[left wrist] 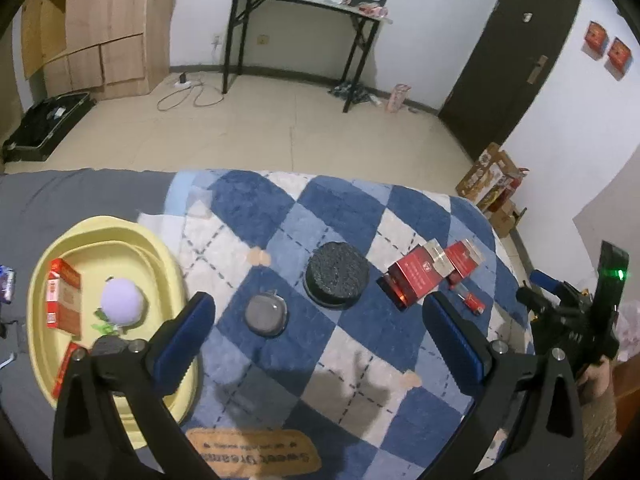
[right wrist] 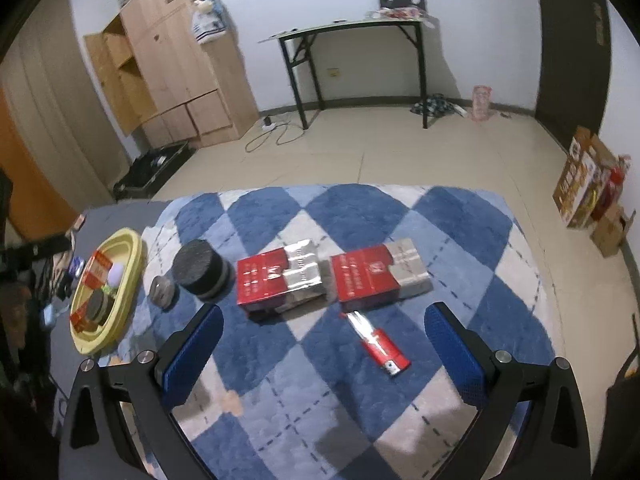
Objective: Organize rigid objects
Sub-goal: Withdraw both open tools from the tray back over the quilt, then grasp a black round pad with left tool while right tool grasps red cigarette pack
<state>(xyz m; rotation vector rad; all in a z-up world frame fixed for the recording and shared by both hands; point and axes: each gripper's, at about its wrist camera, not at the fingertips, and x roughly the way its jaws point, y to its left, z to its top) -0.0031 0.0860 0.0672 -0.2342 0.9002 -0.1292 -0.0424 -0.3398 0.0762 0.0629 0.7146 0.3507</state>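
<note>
Sorting looks partly done: yellow basin [left wrist: 168,264] beside the left gripper [left wrist: 316,344] holds some boxes. Right gripper [right wrist: 320,344], jaws wide like the left's, faces two red packs [right wrist: 264,280] and a lighter [right wrist: 384,348] ahead.

My left gripper [left wrist: 316,334] hangs wide apart over the checkered blue-and-white blanket [left wrist: 360,208], nothing between its blue pads [left wrist: 184,332]. Just ahead of it sits a small grey round case [left wrist: 266,315], and right behind that a black round puck-like block [left wrist: 337,273]. Off to the right, two red boxes [left wrist: 416,274] lie side by side, with a small red lighter [left wrist: 473,303] near them. On my left, the yellow tub [left wrist: 168,256] holds a lilac ball [left wrist: 122,300] and red-and-orange packets [left wrist: 64,296]. The right gripper [left wrist: 572,312] shows at the far right edge, its green light on; I can't tell how its jaws stand.
</note>
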